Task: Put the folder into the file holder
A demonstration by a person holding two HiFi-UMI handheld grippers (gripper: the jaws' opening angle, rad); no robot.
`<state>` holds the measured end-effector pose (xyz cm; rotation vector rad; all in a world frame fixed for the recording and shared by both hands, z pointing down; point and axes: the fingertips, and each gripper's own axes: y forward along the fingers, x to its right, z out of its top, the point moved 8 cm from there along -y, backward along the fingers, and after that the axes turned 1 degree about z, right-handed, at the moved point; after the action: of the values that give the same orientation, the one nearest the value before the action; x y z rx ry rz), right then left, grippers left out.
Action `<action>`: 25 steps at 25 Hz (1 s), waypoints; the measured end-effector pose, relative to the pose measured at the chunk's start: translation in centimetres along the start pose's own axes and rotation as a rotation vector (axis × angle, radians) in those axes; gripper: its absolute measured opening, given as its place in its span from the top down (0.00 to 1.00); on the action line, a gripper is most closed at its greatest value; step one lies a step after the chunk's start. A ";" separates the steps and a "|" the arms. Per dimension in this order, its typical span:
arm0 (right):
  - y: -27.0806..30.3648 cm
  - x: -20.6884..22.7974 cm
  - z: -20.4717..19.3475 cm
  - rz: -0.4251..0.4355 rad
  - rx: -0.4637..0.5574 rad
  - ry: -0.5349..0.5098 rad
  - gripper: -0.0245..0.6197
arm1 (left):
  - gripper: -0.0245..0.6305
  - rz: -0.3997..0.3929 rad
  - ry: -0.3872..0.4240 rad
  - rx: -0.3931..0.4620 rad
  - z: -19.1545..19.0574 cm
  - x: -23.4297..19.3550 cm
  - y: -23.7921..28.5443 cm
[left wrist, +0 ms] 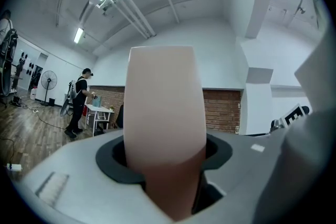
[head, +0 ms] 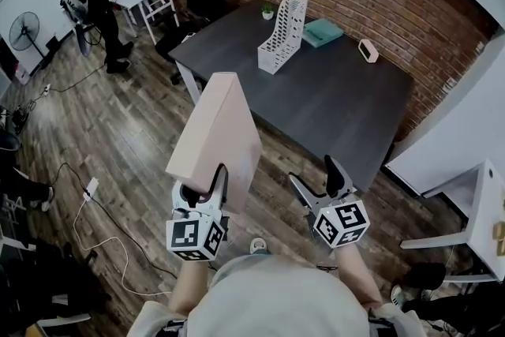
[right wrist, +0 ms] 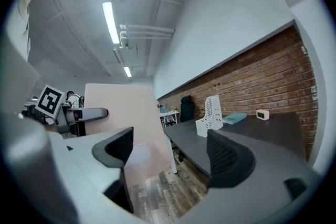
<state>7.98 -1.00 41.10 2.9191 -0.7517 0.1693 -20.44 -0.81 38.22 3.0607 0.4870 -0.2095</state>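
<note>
L gripper [head: 203,189] clamped on pink folder [head: 217,134]; folder upright, over wood floor, short of dark table [head: 339,102]. R gripper [head: 314,174]: jaws apart, nothing betw. them. White file holder [head: 282,34] stands on table, well apart from folder.

A dark table [head: 339,102] is stood on a wood floor [head: 134,138]. A white file holder [head: 282,34] is set upright on the table, near its far side. A small green plant [head: 267,11] is seen just behind it. A flat teal book [head: 323,31] is laid to its right, and a little white clock [head: 368,50] further right.
</note>
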 end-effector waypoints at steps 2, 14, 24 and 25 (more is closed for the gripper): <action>2.1 0.5 0.3 0.001 0.005 -0.003 0.32 | 0.55 0.001 0.000 0.001 0.1 -1.1 1.8; 9.1 3.6 1.2 -0.052 0.029 0.012 0.32 | 0.55 -0.076 0.000 0.041 2.5 -5.4 12.4; 13.9 9.2 1.5 -0.048 0.026 0.012 0.32 | 0.55 -0.141 0.004 0.116 4.5 -4.6 24.6; 14.6 9.9 1.7 -0.041 0.024 0.011 0.32 | 0.55 -0.142 0.004 0.119 4.7 -4.6 25.9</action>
<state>9.64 -18.65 42.12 2.9511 -0.6917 0.1920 -17.32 -27.12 34.61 3.1431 0.7183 -0.2448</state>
